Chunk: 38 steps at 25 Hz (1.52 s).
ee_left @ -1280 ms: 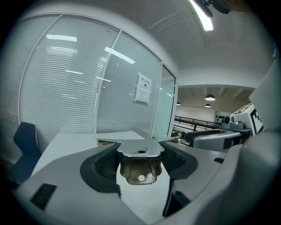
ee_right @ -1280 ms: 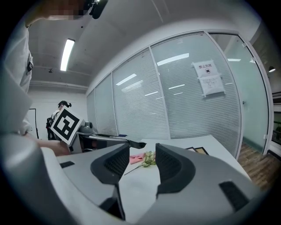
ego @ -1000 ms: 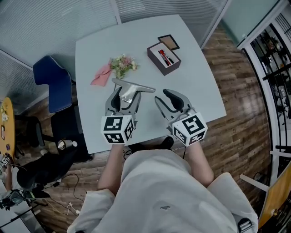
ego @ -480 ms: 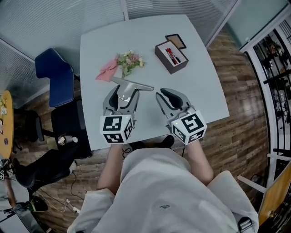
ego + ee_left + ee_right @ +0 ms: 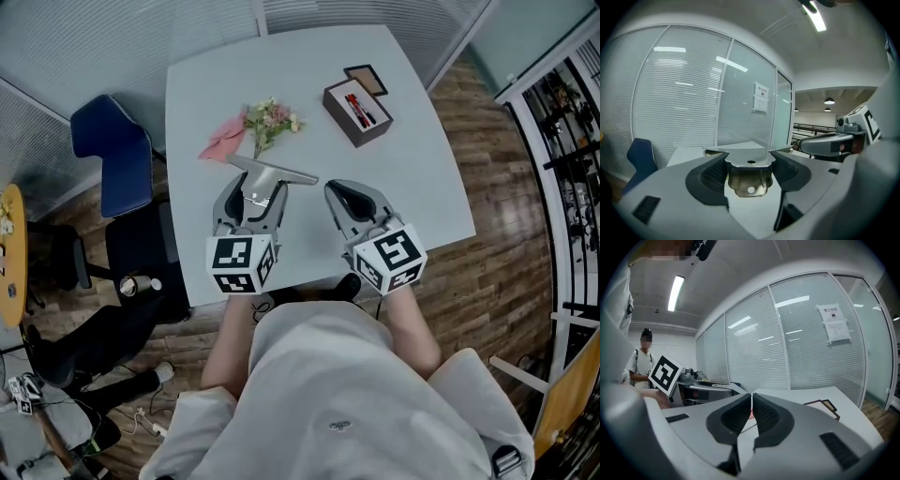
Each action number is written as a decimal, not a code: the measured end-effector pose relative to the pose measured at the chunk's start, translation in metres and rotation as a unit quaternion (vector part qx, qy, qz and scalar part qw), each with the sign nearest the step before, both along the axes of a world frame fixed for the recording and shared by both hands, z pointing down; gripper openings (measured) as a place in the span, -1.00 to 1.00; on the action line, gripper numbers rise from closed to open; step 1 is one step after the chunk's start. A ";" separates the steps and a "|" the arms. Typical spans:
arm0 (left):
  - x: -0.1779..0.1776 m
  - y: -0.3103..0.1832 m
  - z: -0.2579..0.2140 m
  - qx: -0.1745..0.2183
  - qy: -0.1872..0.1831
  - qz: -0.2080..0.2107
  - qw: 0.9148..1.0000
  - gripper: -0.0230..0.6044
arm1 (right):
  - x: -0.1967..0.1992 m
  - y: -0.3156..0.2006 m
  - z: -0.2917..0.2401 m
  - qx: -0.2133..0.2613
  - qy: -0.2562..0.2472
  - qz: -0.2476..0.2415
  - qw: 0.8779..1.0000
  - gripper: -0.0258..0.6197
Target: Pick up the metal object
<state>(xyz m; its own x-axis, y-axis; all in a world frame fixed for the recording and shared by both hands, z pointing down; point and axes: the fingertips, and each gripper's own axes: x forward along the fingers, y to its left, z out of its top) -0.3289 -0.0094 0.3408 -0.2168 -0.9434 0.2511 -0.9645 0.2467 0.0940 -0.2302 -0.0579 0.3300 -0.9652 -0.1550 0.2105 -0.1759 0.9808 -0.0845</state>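
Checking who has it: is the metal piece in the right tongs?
No, the right tongs have just closed on nothing; the metal piece sits clamped in the left tongs.

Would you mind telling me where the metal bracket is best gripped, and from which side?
Grip the metal bracket across its narrow folded body, coming from the person's side, as the left claw does. The wide flat top plate overhangs both jaws and should keep it from slipping down.

Shiny holed metal bracket (image 5: 749, 180) clamped level in left tongs (image 5: 255, 192)
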 end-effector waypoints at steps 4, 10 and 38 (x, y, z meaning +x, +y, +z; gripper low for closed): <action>0.001 -0.002 0.001 0.000 -0.001 0.004 1.000 0.02 | 0.001 -0.001 0.001 -0.001 0.002 0.004 1.000 -0.89; 0.001 -0.005 0.002 -0.001 -0.001 0.008 1.000 0.02 | 0.001 -0.005 0.001 -0.001 0.002 0.007 1.000 -0.90; -0.002 -0.010 0.004 -0.007 -0.003 0.005 1.000 0.02 | -0.001 -0.013 0.004 -0.004 0.008 0.010 1.000 -0.90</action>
